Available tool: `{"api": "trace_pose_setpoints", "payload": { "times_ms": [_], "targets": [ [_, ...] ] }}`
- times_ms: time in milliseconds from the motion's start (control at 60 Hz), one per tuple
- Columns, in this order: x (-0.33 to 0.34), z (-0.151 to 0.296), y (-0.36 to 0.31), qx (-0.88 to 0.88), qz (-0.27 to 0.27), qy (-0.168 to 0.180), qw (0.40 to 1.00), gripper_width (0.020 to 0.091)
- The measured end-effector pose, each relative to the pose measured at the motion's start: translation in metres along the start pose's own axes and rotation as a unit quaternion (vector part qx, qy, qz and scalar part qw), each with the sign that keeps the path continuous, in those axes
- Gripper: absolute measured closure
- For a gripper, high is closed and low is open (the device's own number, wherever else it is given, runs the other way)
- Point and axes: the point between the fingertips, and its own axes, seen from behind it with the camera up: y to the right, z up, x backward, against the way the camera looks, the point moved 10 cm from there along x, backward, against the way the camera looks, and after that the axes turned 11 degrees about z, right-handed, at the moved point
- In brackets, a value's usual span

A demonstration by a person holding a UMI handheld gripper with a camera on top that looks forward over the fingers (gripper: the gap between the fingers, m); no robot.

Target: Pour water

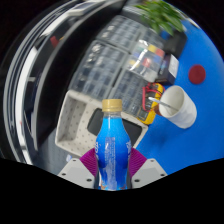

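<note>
Blue bottle (114, 152) sits clenched between my fingers (88, 164) at lower centre; white cup (179, 105) stands right of it on the blue desk (200, 135), open room between.

Office: keyboard (105, 60), potted plant (160, 14).

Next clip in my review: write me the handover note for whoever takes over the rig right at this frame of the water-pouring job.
Gripper: shut on the blue water bottle, both purple pads pressing its sides.
Bottle: held upright between the fingers, yellow cap still on.
White cup: on the blue table, beyond the bottle toward the right; I cannot see whether it holds any water.
Other: a white crate-like rack stands behind the bottle, a plant at the far end.
Done: bottle grasped.
Left: get the cap off, carry the bottle over to the cup, tilt and pour.
</note>
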Motion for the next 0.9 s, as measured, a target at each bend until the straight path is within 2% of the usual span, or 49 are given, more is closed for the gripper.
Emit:
{"api": "trace_pose_setpoints", "payload": {
  "times_ms": [133,333,517,583,767,900],
  "targets": [
    [-0.002,0.024,0.012,-0.126,0.001,0.008,0.992,0.0737],
    [-0.005,0.034,0.036,-0.268,-0.016,0.002,0.963,0.072],
    [-0.007,0.042,0.046,-0.4,-0.023,0.042,0.915,0.0718],
    [-0.009,0.042,0.044,-0.419,-0.024,0.047,0.906,0.0718],
    [-0.011,0.046,0.032,-0.371,-0.02,0.019,0.928,0.072],
    [-0.005,0.067,0.015,-0.199,-0.016,-0.025,0.98,0.0719]
  ]
}}
